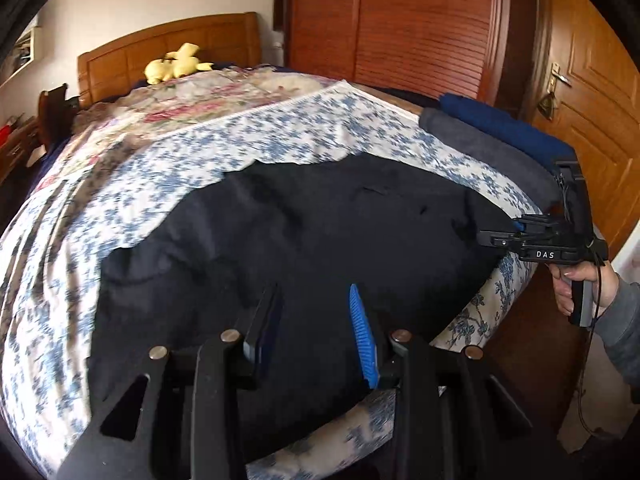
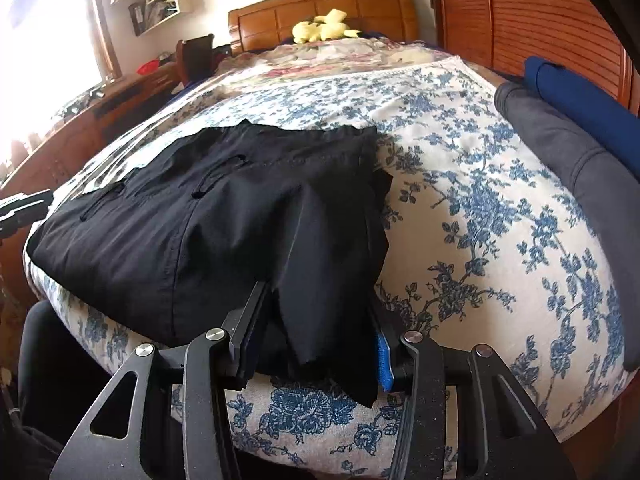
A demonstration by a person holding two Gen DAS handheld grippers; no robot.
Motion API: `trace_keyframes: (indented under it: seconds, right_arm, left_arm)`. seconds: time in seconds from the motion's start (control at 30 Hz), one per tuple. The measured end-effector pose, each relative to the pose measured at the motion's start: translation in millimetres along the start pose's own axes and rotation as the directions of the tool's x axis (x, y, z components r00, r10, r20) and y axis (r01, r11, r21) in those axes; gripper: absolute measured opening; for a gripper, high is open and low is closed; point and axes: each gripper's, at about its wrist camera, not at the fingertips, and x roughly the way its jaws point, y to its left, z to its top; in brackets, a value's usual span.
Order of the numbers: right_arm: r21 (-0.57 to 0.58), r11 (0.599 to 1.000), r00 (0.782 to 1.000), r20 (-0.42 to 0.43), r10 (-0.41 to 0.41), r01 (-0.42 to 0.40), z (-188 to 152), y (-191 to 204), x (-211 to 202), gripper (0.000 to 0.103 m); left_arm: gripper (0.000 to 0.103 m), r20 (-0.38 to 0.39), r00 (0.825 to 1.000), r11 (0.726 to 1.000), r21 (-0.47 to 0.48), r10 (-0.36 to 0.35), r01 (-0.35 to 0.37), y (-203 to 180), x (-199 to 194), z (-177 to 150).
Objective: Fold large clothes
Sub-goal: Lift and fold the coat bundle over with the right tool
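Note:
A black garment (image 1: 304, 248) lies folded in layers at the foot of the bed; it also shows in the right wrist view (image 2: 224, 216). My left gripper (image 1: 314, 308) is open just above the garment's near edge, nothing between its fingers. My right gripper (image 2: 320, 316) is open, with the garment's right corner lying loose between its fingers (image 2: 252, 312) at the bed's front edge. In the left wrist view the right gripper (image 1: 500, 236) sits at the garment's right edge, held by a hand (image 1: 580, 288).
The bed has a blue floral cover (image 2: 480, 184). A folded grey garment (image 2: 560, 148) and a folded blue one (image 2: 580, 96) lie on its right side. A yellow plush toy (image 2: 324, 26) rests by the headboard. A wooden wardrobe (image 1: 400, 28) and door (image 1: 592, 92) stand at right.

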Motion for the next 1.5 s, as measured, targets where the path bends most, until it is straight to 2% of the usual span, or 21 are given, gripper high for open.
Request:
trace_keyframes:
  seconds: [0.23,0.4,0.53,0.63,0.7,0.8,0.97,1.23,1.37,1.5]
  right_arm:
    - [0.034,0.999,0.999,0.016,0.030,-0.030,-5,-6,2,0.046]
    - [0.038,0.997,0.998,0.013,0.068,-0.068,-7,-5,4,0.033]
    - [0.039,0.996,0.996,0.001,0.084,-0.084,-4,-4,3,0.028]
    - [0.029,0.995,0.996,-0.001,0.091,-0.091,0,0,1,0.020]
    - [0.035,0.993,0.993,0.014,0.114,-0.114,5,1,-6,0.014]
    - [0.038,0.987,0.986,0.064,0.151,-0.154,17,5,-22,0.012]
    - [0.015,0.981,0.974,0.127,0.187,-0.191,40,26,-46,0.011]
    - [-0.048,0.979,0.966,0.158,0.205,-0.200,73,70,-57,0.011]
    - [-0.104,0.972,0.962,0.160,0.223,-0.209,86,101,-57,0.010]
    - [-0.172,0.960,0.955,0.160,0.249,-0.222,99,151,-53,0.010]
  left_arm:
    - [0.033,-0.068,0.998,1.000,0.020,-0.015,0.016,-19,35,-5]
    - [0.033,-0.114,0.993,1.000,0.010,-0.010,0.011,-21,53,-14]
    - [0.033,-0.121,0.992,1.000,-0.017,-0.020,0.019,-18,59,-19]
    - [0.033,-0.119,0.993,0.999,-0.024,-0.024,0.021,-16,60,-21]
    - [0.033,-0.117,0.993,0.999,-0.029,-0.028,0.025,-15,60,-23]
    - [0.033,-0.108,0.994,0.998,-0.046,-0.035,0.031,-11,56,-24]
    - [0.033,-0.057,0.998,0.996,-0.081,-0.032,0.027,-1,33,-23]
    - [0.033,0.057,0.998,0.994,-0.112,0.001,0.005,34,-32,-23]
    - [0.033,0.107,0.994,0.990,-0.138,0.029,-0.014,61,-66,-32]
    - [0.033,0.124,0.990,0.984,-0.174,0.062,-0.040,92,-90,-44]
